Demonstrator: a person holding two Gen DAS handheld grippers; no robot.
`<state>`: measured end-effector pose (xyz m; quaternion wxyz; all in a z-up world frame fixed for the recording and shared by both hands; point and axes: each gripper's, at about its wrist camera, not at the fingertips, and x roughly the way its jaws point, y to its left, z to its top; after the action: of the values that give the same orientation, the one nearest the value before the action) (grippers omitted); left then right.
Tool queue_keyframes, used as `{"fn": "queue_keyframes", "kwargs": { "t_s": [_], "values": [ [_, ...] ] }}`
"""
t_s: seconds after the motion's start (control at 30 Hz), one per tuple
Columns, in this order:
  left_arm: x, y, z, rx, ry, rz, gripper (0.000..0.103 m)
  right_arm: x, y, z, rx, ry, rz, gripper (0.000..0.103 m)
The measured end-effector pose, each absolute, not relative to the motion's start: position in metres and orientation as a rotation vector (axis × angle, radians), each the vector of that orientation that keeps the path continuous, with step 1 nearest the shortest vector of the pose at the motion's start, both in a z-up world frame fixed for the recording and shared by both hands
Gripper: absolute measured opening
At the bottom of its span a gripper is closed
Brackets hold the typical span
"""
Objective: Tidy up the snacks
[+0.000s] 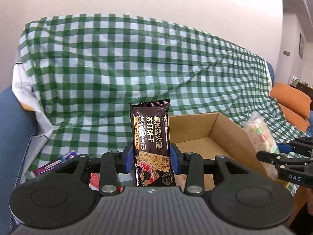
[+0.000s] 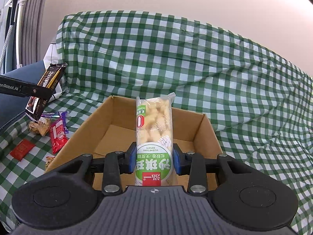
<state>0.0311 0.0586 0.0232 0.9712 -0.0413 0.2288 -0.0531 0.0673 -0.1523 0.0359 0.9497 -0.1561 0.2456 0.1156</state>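
Note:
My left gripper is shut on a dark brown cracker packet, held upright just left of the open cardboard box. My right gripper is shut on a clear bread-snack packet with a green label, upright above the near part of the cardboard box, whose inside shows bare. From the right wrist view the left gripper and its cracker packet hang at the far left. In the left wrist view the right gripper and its bread packet show at the right.
A green checked cloth covers the sofa. Loose snacks lie left of the box: a red packet, a purple packet, a biscuit bag and a red flat card. An orange cushion sits far right.

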Motion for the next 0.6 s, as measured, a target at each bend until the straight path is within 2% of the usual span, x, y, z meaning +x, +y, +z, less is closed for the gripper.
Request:
{"fn": "queue_keyframes", "kwargs": {
  "t_s": [0.6],
  "values": [
    [0.027, 0.008, 0.023, -0.057, 0.354, -0.253, 0.042, 0.084, -0.156, 0.031, -0.308, 0.476, 0.062, 0.038]
  ]
}}
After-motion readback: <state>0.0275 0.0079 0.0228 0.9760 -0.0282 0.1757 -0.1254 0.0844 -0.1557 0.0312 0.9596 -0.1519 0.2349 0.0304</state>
